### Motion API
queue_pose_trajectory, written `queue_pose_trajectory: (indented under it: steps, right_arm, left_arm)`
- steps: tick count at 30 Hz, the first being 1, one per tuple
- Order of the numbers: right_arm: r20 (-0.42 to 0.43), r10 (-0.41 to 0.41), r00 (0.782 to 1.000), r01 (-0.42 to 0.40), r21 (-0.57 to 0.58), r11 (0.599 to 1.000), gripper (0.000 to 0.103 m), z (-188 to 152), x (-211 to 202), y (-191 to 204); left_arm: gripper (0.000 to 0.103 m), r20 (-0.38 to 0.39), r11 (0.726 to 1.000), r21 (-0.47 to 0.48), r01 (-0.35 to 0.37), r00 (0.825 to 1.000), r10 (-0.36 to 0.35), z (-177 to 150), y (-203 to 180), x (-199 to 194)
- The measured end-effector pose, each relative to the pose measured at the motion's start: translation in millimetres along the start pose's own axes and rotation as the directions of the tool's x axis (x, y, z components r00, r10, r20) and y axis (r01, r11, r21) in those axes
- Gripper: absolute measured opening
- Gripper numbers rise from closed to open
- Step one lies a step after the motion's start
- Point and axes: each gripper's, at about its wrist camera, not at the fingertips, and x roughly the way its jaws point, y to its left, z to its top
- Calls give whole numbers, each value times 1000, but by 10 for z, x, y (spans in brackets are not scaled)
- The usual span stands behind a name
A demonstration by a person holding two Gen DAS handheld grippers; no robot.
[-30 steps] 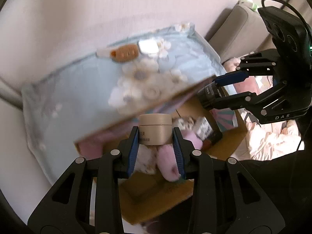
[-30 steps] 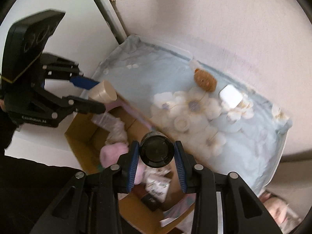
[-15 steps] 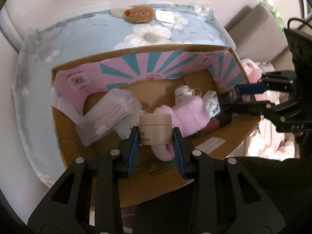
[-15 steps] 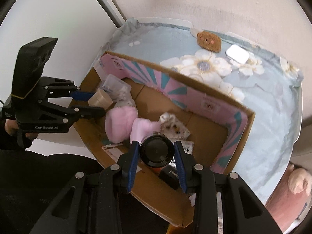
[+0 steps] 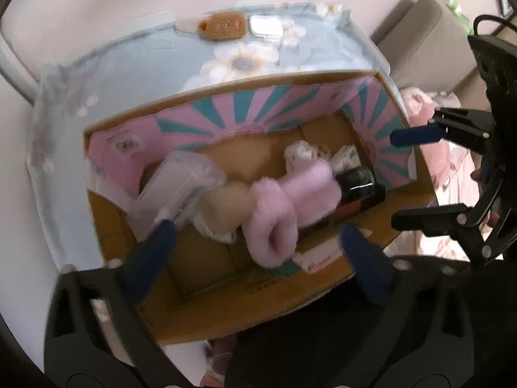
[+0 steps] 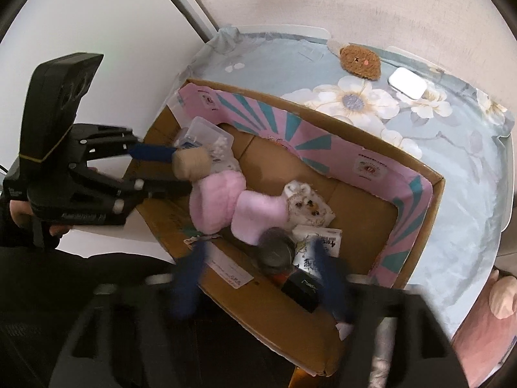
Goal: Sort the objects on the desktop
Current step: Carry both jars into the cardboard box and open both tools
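A cardboard box [image 5: 323, 77] with a pink and teal lining stands on the flowered table; it also shows in the right wrist view [image 6: 416, 168]. My left gripper [image 5: 255, 245] is open above the box's left part, and the beige jar [image 5: 226, 207] is blurred below it, free of the fingers. From the right wrist view the jar [image 6: 190, 165] is just off the left gripper's tips [image 6: 168, 168]. My right gripper [image 6: 258, 271] is open too, with the dark round jar [image 6: 274, 249] blurred between and below its fingers, over the box's right part [image 5: 355, 177].
The box holds a clear plastic case [image 5: 181, 184], pink fluffy slippers [image 5: 284, 207], a small plush toy [image 6: 307, 203], a white carton [image 6: 323, 242] and a black case [image 6: 303, 287]. On the table behind lie a brown cookie-shaped pad [image 6: 358, 61] and a white case [image 6: 407, 82].
Both grippers have opened over the box. The beige jar has left the left fingers and the dark jar has left the right fingers; both are blurred, dropping into the box.
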Motion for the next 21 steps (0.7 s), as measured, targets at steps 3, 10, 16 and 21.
queue_pose_trajectory:
  steps: [3, 10, 16, 21]
  right_arm:
    - [36, -30, 999, 30, -12, 999, 85, -11, -84, 20]
    - [80, -51, 996, 50, 13, 999, 85, 39, -229, -61]
    - [80, -57, 995, 54, 40, 998, 85, 95, -272, -125]
    - [107, -67, 992, 58, 81, 995, 85, 130, -335, -207]
  left_arm:
    - [103, 8, 1000, -8, 11, 1000, -11, 38, 12, -61]
    - [103, 23, 1000, -9, -12, 1000, 12, 103, 39, -113]
    - [103, 48, 1000, -11, -10, 999, 11, 156, 81, -179]
    - [103, 56, 1000, -17, -10, 998, 11, 196, 142, -211]
